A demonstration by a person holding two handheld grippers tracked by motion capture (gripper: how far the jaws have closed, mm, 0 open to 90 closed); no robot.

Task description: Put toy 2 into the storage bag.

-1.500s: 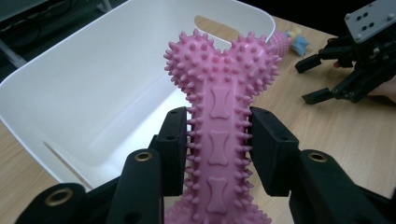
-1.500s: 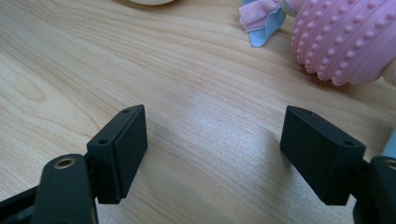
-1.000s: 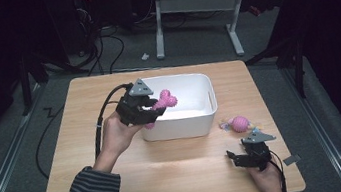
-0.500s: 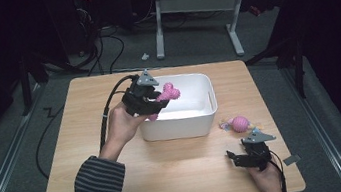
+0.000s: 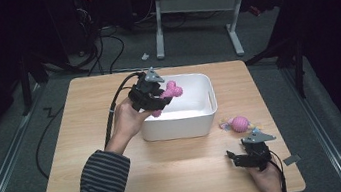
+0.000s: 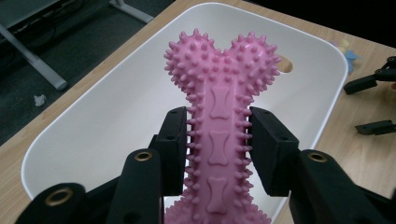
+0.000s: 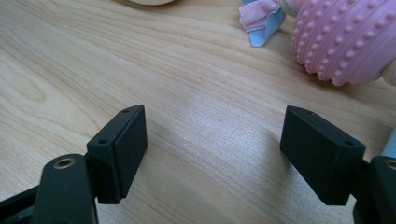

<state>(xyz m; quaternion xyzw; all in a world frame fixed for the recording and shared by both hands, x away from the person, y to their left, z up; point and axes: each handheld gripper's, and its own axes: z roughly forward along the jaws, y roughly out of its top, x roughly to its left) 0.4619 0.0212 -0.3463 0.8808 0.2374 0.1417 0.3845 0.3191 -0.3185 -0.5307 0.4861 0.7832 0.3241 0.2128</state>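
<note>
My left gripper (image 6: 218, 140) is clamped on the shaft of a pink spiky bone toy (image 6: 219, 107), pads pressing both sides of the shaft, knobbed end pointing away from me. In the high view the left gripper (image 5: 154, 97) holds the bone toy (image 5: 170, 92) above the left rim of the white bin (image 5: 197, 117), toy head at about 3 o'clock from the gripper, over the bin's inside. In the left gripper view the bin (image 6: 93, 135) lies under the toy, nothing else in it that I can see

My right gripper (image 7: 212, 156) has its jaws wide apart, nothing between them, bare wooden tabletop (image 7: 140, 60) under them. In the high view the right gripper (image 5: 248, 157) sits low near the tabletop's near right corner. A pink nubbed ball toy (image 5: 239, 123) with a bit of pink and blue fabric lies on the tabletop at about 12 o'clock from it, just right of the bin, not touched; the ball toy (image 7: 348, 37) shows at 1 o'clock in the right gripper view
</note>
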